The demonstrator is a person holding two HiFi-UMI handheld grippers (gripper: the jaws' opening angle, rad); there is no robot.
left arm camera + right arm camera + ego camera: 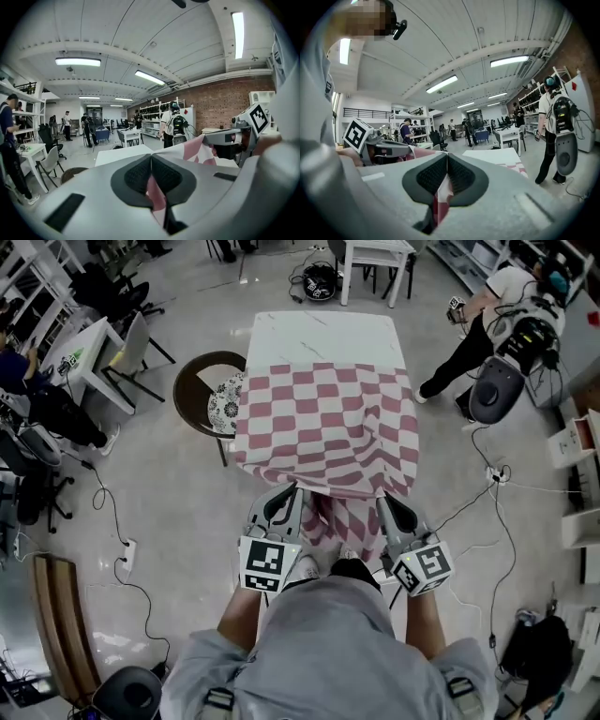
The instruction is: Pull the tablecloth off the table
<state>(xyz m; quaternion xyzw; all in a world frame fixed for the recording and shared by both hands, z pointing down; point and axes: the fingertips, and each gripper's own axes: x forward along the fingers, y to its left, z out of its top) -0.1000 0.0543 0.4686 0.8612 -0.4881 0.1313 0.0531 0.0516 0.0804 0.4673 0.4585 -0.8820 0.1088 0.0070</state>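
Head view: table [323, 334] half under tablecloth [328, 427]

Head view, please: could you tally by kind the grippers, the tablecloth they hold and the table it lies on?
2 grippers: left gripper, right gripper
1 pink-and-white checked tablecloth
1 white table
Total: 4
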